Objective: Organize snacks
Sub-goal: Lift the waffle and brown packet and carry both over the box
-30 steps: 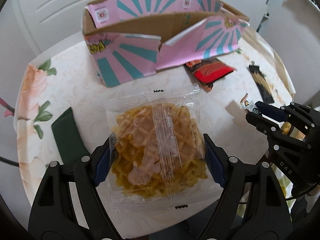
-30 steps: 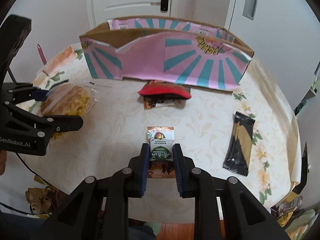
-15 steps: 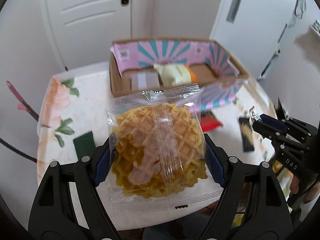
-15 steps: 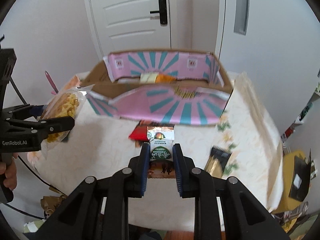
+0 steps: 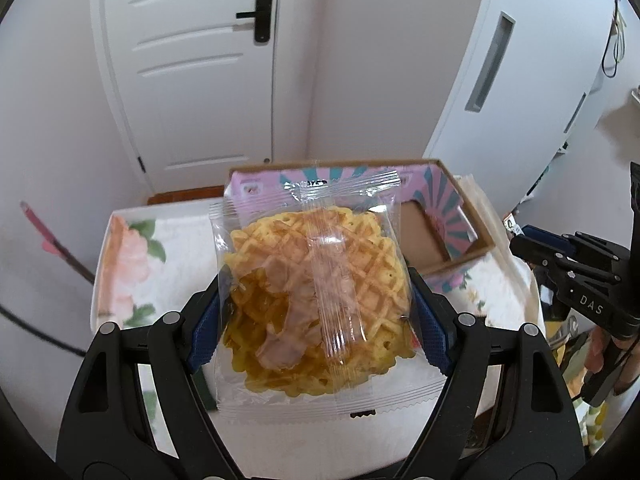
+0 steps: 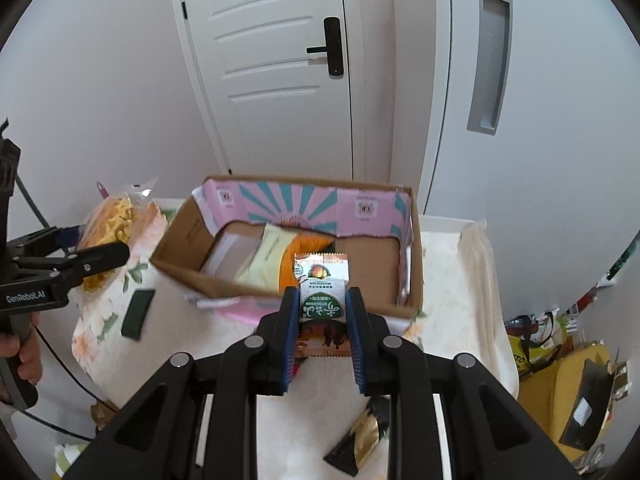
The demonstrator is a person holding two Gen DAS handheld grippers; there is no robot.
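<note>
My left gripper (image 5: 316, 320) clamps the waffle pack (image 5: 316, 296); my right gripper (image 6: 322, 312) clamps a small sachet (image 6: 321, 300). The box (image 6: 288, 276) holds one yellow pack (image 6: 276, 256); a dark sachet (image 6: 360, 436) and a green packet (image 6: 138, 312) remain on the table (image 6: 448, 280).

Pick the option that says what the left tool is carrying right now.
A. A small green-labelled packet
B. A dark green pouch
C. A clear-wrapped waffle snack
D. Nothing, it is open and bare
C: in the left wrist view, the left tool has its blue pads pressed on both sides of the clear-wrapped waffle snack; the small green-labelled packet is in the right tool.
</note>
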